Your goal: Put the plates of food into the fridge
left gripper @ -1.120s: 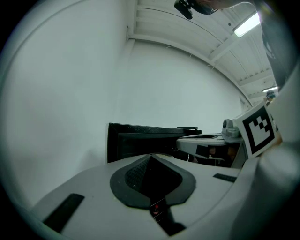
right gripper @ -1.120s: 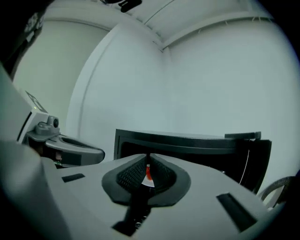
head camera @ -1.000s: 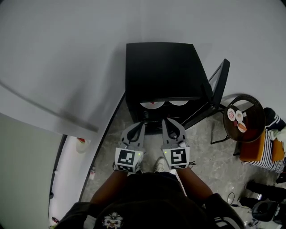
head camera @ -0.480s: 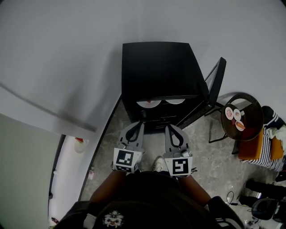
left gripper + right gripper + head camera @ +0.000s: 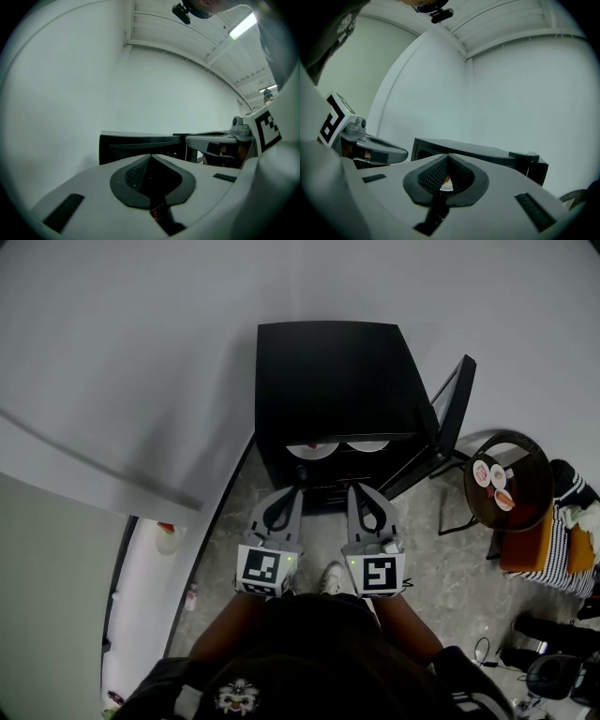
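Observation:
A black mini fridge point(image 5: 328, 381) stands against the white wall, its door point(image 5: 450, 413) swung open to the right. Two white plates point(image 5: 309, 449) point(image 5: 367, 445) sit side by side on its upper shelf. More small plates of food point(image 5: 497, 486) lie on a round dark table point(image 5: 534, 498) to the right. My left gripper point(image 5: 298, 491) and right gripper point(image 5: 352, 488) hover side by side just before the fridge opening, both shut and empty. In the right gripper view, a plate point(image 5: 446, 183) shows beyond the right gripper point(image 5: 448, 155). The left gripper point(image 5: 150, 155) points at the fridge point(image 5: 136, 145).
A striped cloth on an orange seat point(image 5: 553, 554) stands right of the table. Cables and dark gear point(image 5: 544, 662) lie on the floor at the lower right. A white ledge with a red-capped bottle point(image 5: 167, 538) runs along the left. The person's shoe point(image 5: 330, 579) is between the grippers.
Both grippers stay shut in front of the fridge. The right one drew back slightly, then came forward again level with the left.

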{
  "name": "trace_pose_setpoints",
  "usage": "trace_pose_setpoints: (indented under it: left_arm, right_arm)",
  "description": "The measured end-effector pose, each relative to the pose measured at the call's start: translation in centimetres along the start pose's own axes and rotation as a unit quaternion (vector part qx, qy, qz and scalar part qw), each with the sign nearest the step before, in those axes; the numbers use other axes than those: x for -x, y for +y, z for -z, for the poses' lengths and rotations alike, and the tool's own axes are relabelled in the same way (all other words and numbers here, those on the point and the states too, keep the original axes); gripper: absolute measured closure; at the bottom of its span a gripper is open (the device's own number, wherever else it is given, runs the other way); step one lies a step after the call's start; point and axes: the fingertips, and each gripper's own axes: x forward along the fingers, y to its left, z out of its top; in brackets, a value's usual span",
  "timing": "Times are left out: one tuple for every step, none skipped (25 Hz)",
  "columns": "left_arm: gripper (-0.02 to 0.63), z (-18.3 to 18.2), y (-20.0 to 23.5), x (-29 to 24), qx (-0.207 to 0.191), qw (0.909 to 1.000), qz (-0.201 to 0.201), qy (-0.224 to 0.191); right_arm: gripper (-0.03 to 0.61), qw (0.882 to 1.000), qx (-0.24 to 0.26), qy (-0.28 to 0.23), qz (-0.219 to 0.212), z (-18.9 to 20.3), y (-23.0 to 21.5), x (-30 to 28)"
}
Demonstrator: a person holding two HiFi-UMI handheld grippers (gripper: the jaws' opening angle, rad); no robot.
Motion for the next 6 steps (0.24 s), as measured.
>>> trace_pose_setpoints:
  left_arm:
    - [0.604,0.05,-0.03,-0.04,0.001,1.0,0.0,0.001]
    - [0.604,0.09,-0.03,-0.1,0.002,1.0,0.0,0.001]
    - [0.604,0.06,0.02,-0.15,0.004,1.0,0.0,0.001]
    - [0.604,-0.01,0.11,-0.2,0.006,1.0,-0.001,-0.001]
    - [0.604,-0.09,0.21,-0.24,0.007,1.0,-0.003,-0.002]
    - [0.604,-0.18,0.32,-0.28,0.009,0.9999,-0.004,-0.003]
  right_arm:
    - [0.555,1.0,0.0,0.0,0.0,0.02,-0.09,-0.04]
    - [0.555,1.0,0.0,-0.001,0.001,0.05,-0.19,-0.09]
    - [0.555,1.0,-0.001,-0.002,0.001,0.04,-0.28,-0.14]
    - [0.555,1.0,-0.001,-0.004,0.002,0.02,-0.37,-0.19]
    - [0.555,1.0,-0.001,-0.006,0.003,-0.03,-0.46,-0.25]
    - [0.555,1.0,-0.001,-0.008,0.004,-0.09,-0.56,-0.3]
